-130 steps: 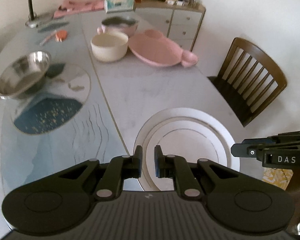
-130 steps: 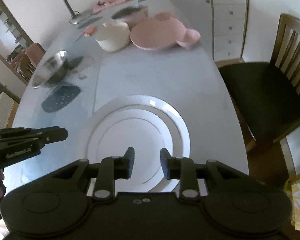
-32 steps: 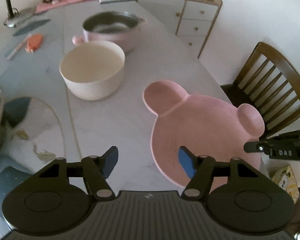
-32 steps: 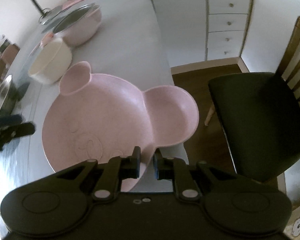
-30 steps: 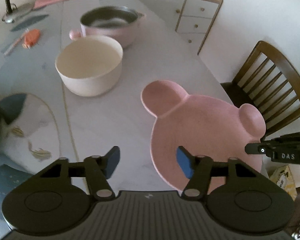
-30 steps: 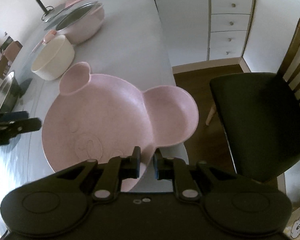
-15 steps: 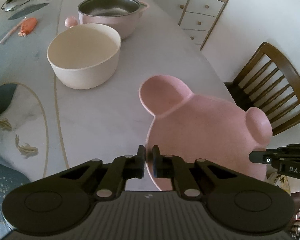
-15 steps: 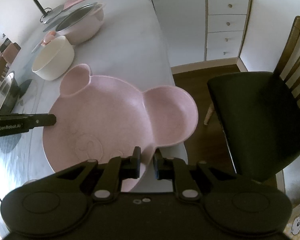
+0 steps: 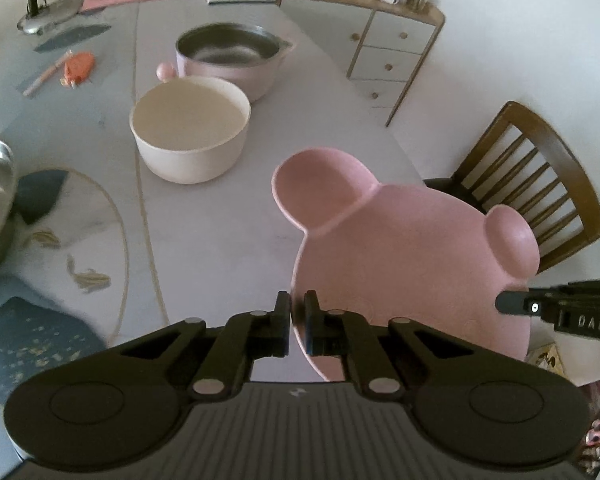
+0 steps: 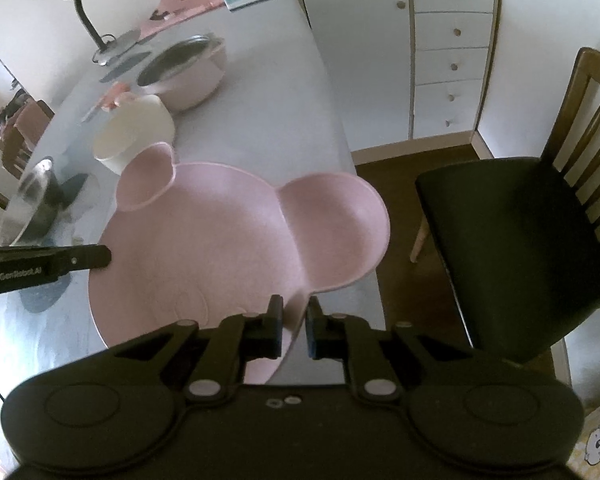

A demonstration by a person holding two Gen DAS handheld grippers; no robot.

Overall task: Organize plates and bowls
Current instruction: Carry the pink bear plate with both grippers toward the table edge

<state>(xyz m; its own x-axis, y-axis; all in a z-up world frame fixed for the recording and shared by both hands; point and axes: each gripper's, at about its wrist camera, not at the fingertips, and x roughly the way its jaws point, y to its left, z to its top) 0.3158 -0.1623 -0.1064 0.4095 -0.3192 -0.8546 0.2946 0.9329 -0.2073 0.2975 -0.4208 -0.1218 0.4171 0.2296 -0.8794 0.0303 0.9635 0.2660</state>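
Marble-look table (image 9: 204, 220) | wooden chair (image 9: 540, 184) beside; both tools (image 9: 297, 322) (image 10: 294, 326) pinching pink plate (image 9: 400, 264)

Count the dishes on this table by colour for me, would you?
Pink: 2, the bear-shaped pink plate held at its rim by both grippers, and the pink pot with a dark inside.
Cream: 1, the round cream bowl.
Silver: 1, the shiny steel bowl at the table's left edge.
Total: 4 dishes.
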